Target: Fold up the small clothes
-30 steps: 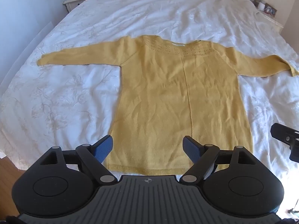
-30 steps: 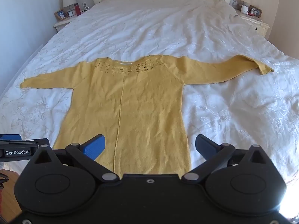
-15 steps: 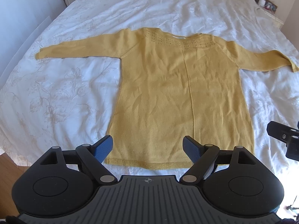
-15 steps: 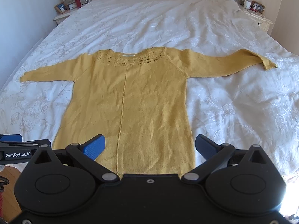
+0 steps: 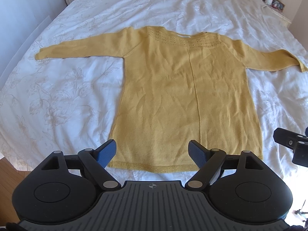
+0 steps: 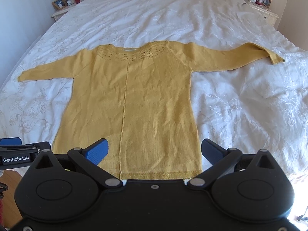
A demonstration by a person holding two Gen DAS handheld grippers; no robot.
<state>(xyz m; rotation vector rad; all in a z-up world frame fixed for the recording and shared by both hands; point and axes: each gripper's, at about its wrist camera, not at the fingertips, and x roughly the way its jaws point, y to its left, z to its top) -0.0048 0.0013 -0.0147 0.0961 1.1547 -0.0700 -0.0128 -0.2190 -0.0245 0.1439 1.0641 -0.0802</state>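
A mustard-yellow knit sweater (image 5: 184, 96) lies flat on the white bedspread (image 5: 67, 88), both sleeves spread out sideways, hem toward me. It also shows in the right wrist view (image 6: 134, 104). My left gripper (image 5: 153, 152) is open and empty, hovering over the hem's left half. My right gripper (image 6: 155, 151) is open and empty, hovering over the hem's right half. Each gripper's body shows at the edge of the other view: the right one (image 5: 290, 144) and the left one (image 6: 17, 154).
The bed (image 6: 240, 105) fills both views. A nightstand (image 6: 63, 9) with picture frames, a lamp and a red bottle stands at the back left. Another nightstand (image 6: 263, 9) is at the back right. Wooden floor (image 5: 5, 173) shows at the bed's near left corner.
Both grippers have moved forward and lower toward the sweater's hem, so the sweater looks larger. Both stay open. The sweater has not moved.
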